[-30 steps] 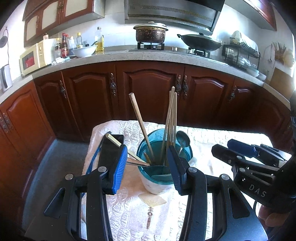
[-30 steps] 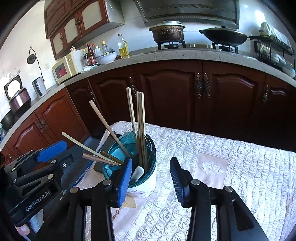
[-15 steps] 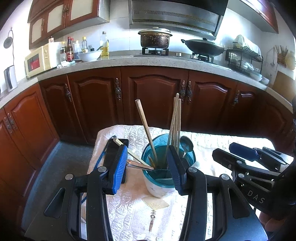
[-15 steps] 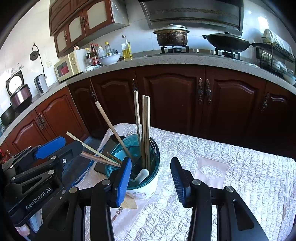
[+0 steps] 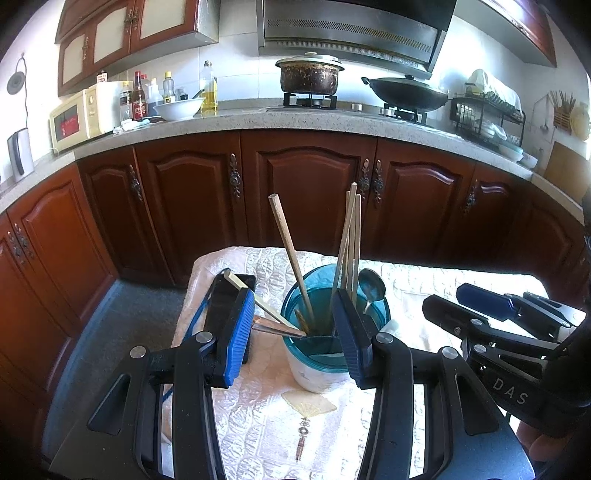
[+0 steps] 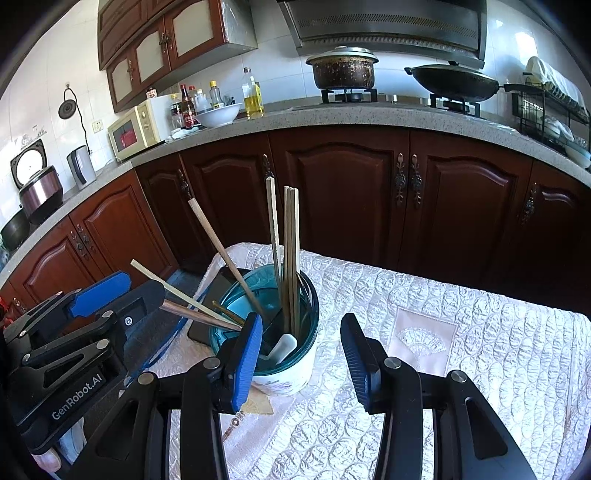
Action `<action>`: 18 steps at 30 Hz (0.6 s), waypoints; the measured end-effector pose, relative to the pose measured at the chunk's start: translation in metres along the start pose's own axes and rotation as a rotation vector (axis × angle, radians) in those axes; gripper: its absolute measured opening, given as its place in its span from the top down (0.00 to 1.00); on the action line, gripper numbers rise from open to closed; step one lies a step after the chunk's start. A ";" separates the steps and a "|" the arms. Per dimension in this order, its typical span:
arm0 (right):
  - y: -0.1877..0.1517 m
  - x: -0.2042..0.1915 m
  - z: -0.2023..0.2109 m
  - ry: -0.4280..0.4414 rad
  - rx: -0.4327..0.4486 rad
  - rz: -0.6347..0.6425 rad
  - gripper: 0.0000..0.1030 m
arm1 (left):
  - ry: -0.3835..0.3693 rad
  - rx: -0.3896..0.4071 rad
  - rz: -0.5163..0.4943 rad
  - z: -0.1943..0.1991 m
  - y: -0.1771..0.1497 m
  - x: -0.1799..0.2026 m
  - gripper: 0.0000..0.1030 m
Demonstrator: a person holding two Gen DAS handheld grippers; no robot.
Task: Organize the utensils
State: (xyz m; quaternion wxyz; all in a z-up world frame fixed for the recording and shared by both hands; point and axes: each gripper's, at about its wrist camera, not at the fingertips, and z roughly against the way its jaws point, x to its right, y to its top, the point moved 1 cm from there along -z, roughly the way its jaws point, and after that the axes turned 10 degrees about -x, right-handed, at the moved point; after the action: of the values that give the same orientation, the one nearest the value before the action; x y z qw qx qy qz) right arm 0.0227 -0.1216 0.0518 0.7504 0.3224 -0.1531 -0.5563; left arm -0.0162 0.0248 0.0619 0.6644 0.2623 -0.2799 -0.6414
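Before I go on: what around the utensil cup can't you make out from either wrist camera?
- Utensil tips inside the cup: hidden by its teal wall, both views.
- Black tray contents: left view, blocked by the left gripper finger.
- White utensil: right view, only its end shows.

You are working in a home kitchen. Speckled stone countertop (image 5: 258, 120) runs in an L over dark red wood cabinets (image 5: 303, 195). Gas hob carries a scorched lidded pot (image 5: 309, 75) and a black wok (image 5: 406, 94) under a steel range hood (image 5: 351, 33). Microwave (image 5: 75, 120), sauce and oil bottles (image 5: 138, 98), dish rack (image 5: 487, 118) and rice cooker (image 6: 38, 181) line the counter.
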 end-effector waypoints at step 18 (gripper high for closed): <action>-0.001 0.000 -0.002 0.001 -0.004 -0.001 0.59 | -0.006 0.000 0.003 -0.001 -0.001 0.001 0.58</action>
State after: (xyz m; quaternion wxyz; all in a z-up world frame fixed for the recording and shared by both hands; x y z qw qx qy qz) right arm 0.0232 -0.1214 0.0502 0.7509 0.3211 -0.1514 -0.5569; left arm -0.0158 0.0240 0.0602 0.6647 0.2597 -0.2823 -0.6411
